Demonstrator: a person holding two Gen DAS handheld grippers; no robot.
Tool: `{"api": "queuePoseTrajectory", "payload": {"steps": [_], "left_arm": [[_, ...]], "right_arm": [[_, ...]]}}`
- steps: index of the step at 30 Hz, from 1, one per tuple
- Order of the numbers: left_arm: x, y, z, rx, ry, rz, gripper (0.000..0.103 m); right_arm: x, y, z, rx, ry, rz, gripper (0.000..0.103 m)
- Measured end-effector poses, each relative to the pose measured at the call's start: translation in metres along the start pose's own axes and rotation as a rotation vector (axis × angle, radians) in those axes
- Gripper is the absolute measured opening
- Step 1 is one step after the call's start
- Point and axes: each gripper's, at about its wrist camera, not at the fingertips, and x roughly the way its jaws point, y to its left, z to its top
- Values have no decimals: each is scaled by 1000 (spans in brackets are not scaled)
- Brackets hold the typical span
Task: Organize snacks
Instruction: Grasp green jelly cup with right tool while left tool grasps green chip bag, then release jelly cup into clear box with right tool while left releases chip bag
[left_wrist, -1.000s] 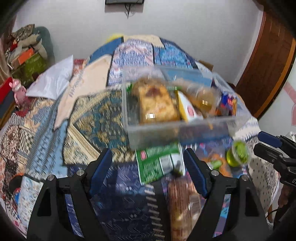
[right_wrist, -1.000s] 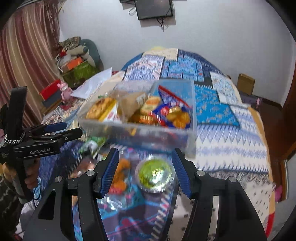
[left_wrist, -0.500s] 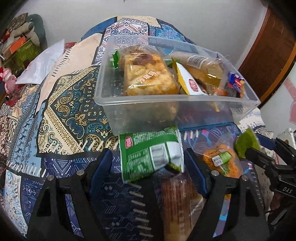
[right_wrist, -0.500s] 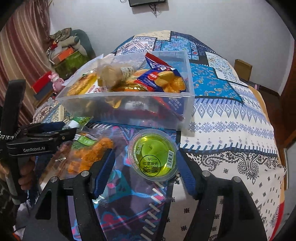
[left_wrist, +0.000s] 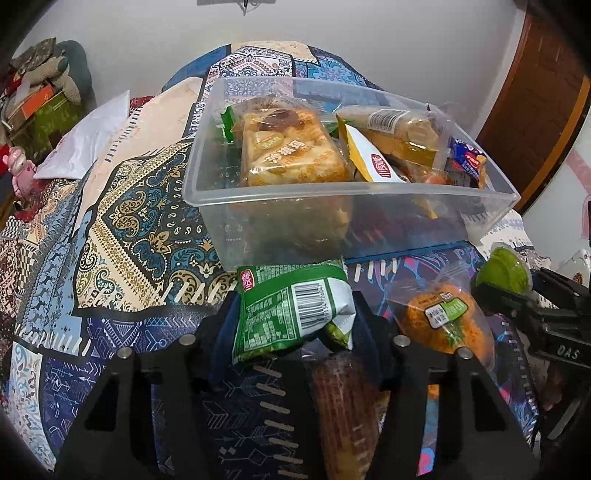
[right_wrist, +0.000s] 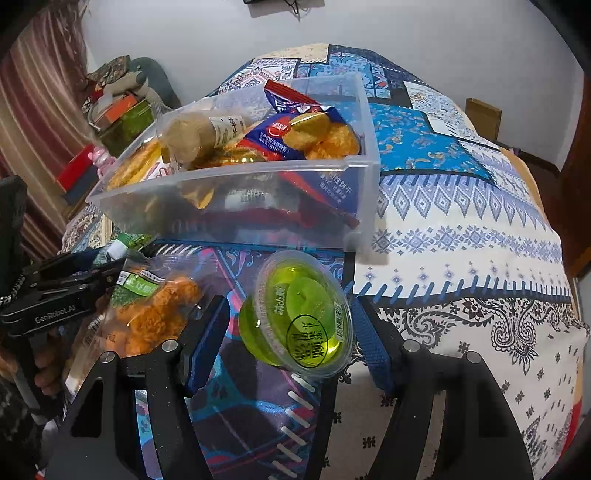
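I am mid-pickup on both sides. My left hand-held gripper clenches the green snack packet just before the clear plastic bin; my right hand-held gripper grips the green jelly cup, tilted, near that bin. Next, I judge, both need lifting over the bin's near wall.

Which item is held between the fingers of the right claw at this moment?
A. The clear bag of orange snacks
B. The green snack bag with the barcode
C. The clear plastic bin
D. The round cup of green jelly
D. In the right wrist view the green jelly cup sits tilted between the two fingers of the right claw, lifted off the bedspread; the green snack bag is in the left claw.
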Motion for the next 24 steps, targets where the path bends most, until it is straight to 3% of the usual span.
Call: {"api": "queuePoseTrajectory", "payload": {"steps": [2, 8, 15, 24], "left_arm": [[-3, 1, -1, -4, -2, -5, 53], [-22, 0, -5, 8, -39, 7, 52], [-60, -4, -4, 31, -111, 3, 52], [-89, -11, 37, 22, -212, -29, 52]], "right_arm": [[-3, -1, 0, 4, -11, 3, 56], [-10, 4, -6, -7, -22, 18, 55], [-38, 11, 6, -26, -94, 16, 55], [-64, 24, 41, -59, -207, 33, 55]]}}
